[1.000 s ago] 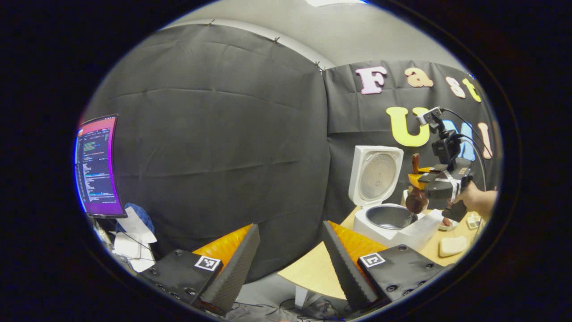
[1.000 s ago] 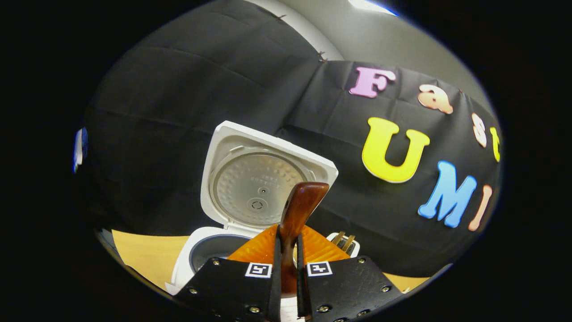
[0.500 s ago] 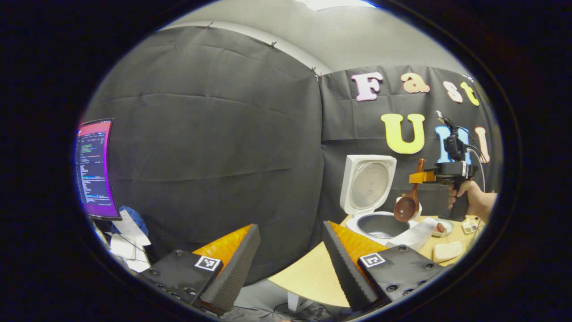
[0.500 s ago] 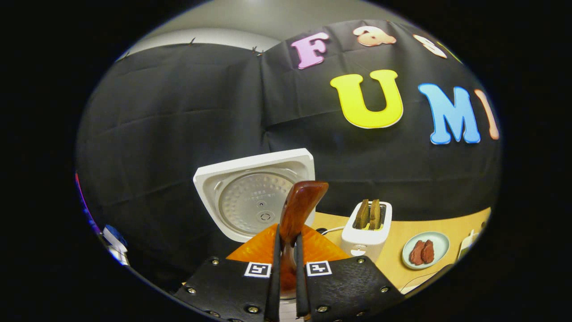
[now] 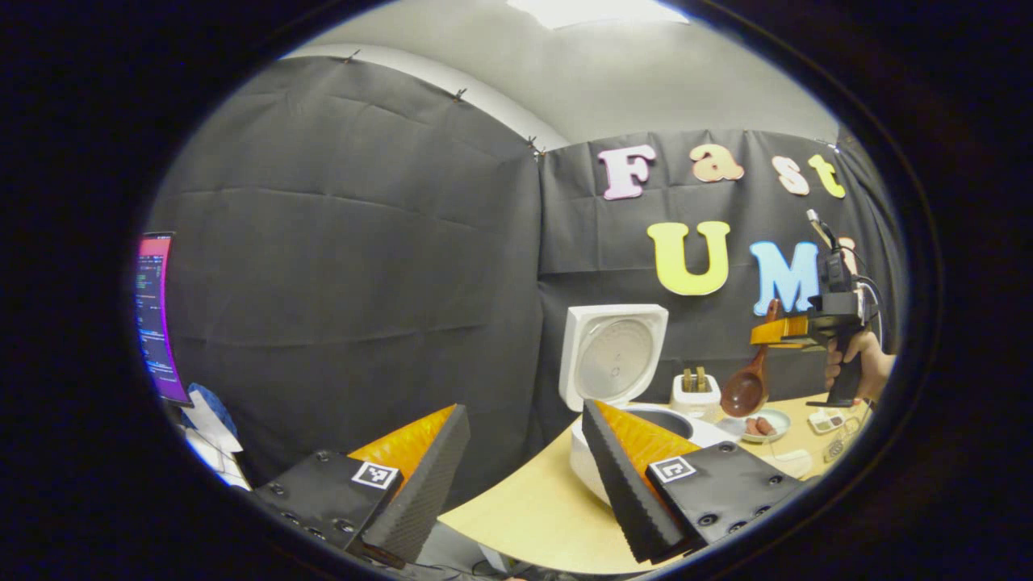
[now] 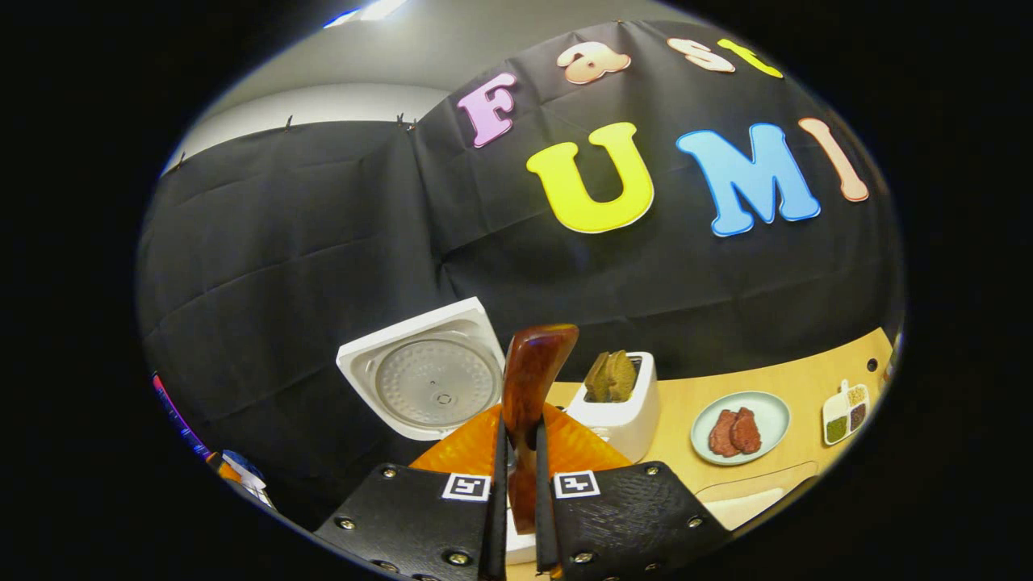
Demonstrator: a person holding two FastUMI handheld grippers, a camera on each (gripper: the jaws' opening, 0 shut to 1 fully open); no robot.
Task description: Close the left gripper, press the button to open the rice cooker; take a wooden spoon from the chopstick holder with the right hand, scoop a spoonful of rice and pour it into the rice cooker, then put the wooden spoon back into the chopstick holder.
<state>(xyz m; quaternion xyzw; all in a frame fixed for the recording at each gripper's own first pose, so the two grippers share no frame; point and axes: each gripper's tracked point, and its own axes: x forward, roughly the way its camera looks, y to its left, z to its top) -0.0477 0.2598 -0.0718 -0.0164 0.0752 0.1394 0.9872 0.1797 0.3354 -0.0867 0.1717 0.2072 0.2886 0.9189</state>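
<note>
The right hand-held gripper (image 6: 516, 500) has its two fingers clamped on the handle of the wooden spoon (image 6: 529, 395). In the right gripper view the handle stands up between the fingers and its rounded end rises above them. In the left gripper view the same gripper (image 5: 779, 331) is seen from farther off, held by a hand (image 5: 863, 367) in the air above the far side of the desk (image 5: 524, 516). There the spoon (image 5: 746, 387) hangs down from the fingers with its bowl at the lower end, a little tilted, above the desk between the toaster (image 5: 696, 391) and the plate (image 5: 759, 424). I cannot tell if any rice lies in the bowl of the spoon.

The left hand-held gripper (image 5: 524, 476) has its fingers well apart and holds nothing. It hovers at the near edge of the desk, and its right finger (image 5: 621, 476) covers part of the rice cooker (image 5: 613, 363).

The rice cooker is open, its white lid standing upright behind the pot. In the right gripper view the lid (image 6: 424, 375) is to the left of the spoon handle. The toaster (image 6: 613, 403) with two slices of bread is just to the right of it. Farther right on the desk are the plate (image 6: 738, 424) with two reddish pieces of food and a small tray (image 6: 843, 407) with seasonings. A monitor (image 5: 153, 319) stands at the left edge of the left gripper view.
</note>
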